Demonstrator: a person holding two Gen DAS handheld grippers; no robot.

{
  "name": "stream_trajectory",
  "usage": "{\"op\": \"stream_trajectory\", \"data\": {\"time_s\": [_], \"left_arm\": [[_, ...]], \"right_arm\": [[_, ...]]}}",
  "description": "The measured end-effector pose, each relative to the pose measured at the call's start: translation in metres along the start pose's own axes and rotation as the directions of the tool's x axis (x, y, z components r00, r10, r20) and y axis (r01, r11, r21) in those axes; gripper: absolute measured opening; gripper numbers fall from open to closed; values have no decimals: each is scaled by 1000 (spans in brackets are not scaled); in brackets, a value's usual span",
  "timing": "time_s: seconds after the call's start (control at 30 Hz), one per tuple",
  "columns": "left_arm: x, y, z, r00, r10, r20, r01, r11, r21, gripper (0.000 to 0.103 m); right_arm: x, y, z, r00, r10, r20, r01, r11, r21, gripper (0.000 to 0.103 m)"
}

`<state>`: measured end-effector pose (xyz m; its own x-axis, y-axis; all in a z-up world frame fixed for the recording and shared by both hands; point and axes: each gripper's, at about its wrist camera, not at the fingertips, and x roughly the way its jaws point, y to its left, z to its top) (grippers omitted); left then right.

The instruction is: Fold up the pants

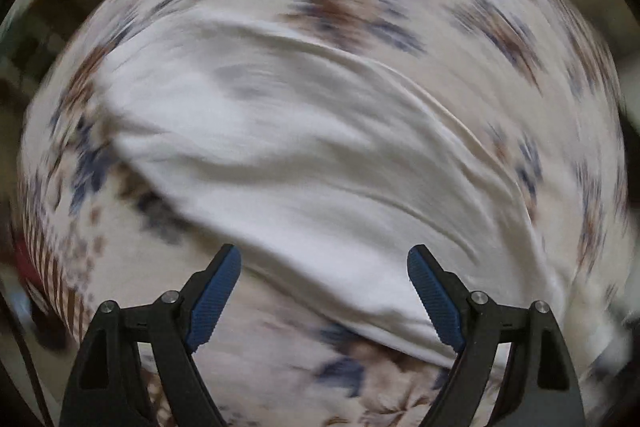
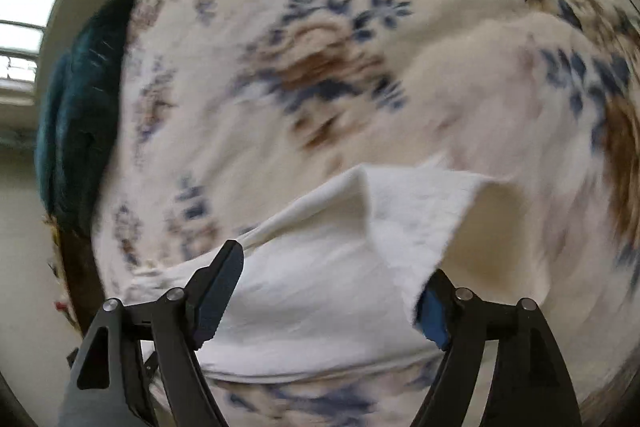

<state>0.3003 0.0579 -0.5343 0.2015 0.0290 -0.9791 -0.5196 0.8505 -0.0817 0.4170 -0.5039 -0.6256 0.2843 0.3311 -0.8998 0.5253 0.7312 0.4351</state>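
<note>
1. The pants (image 1: 320, 147) are white cloth lying on a flowered bedspread (image 1: 348, 15). In the left view they run as a broad band from upper left down to lower right, creased along that length.
2. In the right view a raised corner of the pants (image 2: 400, 195) stands up just ahead of the right gripper (image 2: 332, 267), its edge draped over one finger.
3. Right gripper: jaws wide apart, cloth between them but not pinched.
4. Left gripper (image 1: 324, 259): jaws wide apart, empty, above the band's lower edge.
5. Judged: the right hand is nearer a loose edge; the next fold would run across the long axis.
6. A dark teal cushion (image 2: 84, 107) lies at the bed's edge.
</note>
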Motion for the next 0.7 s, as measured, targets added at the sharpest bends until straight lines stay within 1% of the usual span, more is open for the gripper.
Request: {"op": "stream_trajectory", "data": {"time_s": [0.03,0.07,0.13,0.17,0.2,0.27,0.3,0.33,0.37,0.43,0.47,0.5,0.53,0.57,0.6,0.63,0.67,0.7], "left_arm": [[-3,40,17,999,-36,-4,35,996,-84,86],[-4,68,27,999,-53,-2,52,988,-143,86],[0,119,45,998,-66,5,65,967,-247,86],[8,148,56,997,-74,3,71,950,-304,86],[17,171,64,996,-85,-1,79,933,-352,86],[37,203,76,991,-132,-16,113,899,-423,85],[51,217,82,985,-171,-29,139,879,-457,85],[73,232,88,970,-234,-61,174,851,-495,85],[87,240,91,959,-272,-84,191,835,-517,85],[115,252,95,925,-366,-107,247,788,-563,85],[125,256,96,910,-399,-112,265,768,-583,85],[133,260,98,897,-428,-113,282,748,-601,85],[136,262,100,887,-448,-112,293,734,-613,86],[140,264,102,880,-463,-109,303,722,-622,86],[141,266,104,877,-471,-100,312,714,-627,86],[139,266,105,879,-470,-82,322,712,-623,86],[135,267,108,882,-468,-50,341,709,-618,76],[129,267,111,883,-469,-15,367,712,-599,62]], "right_arm": [[5,8,-16,1000,8,-4,-7,999,35,81],[9,13,-28,1000,18,-7,-18,997,70,81],[33,29,-59,999,25,-28,-21,990,138,81],[47,36,-76,999,30,-44,-21,981,193,81],[62,44,-85,998,29,-58,-16,976,218,81],[79,58,-112,998,-3,-61,19,964,264,81],[89,66,-130,998,-22,-50,37,949,314,81],[95,69,-147,999,-22,-47,38,932,362,81],[100,73,-170,999,-2,-36,18,902,432,81],[108,79,-206,999,30,-27,-12,860,510,81],[113,81,-220,999,34,-28,-14,846,533,81],[120,81,-238,998,55,-17,-35,821,569,81],[127,80,-249,997,83,-1,-66,804,590,81],[137,78,-257,994,106,9,-90,794,602,81],[150,76,-262,987,156,30,-142,782,607,81],[162,77,-266,977,204,57,-196,769,609,81],[170,76,-265,967,241,81,-240,759,605,81],[176,75,-262,963,249,101,-259,765,589,81]]}}
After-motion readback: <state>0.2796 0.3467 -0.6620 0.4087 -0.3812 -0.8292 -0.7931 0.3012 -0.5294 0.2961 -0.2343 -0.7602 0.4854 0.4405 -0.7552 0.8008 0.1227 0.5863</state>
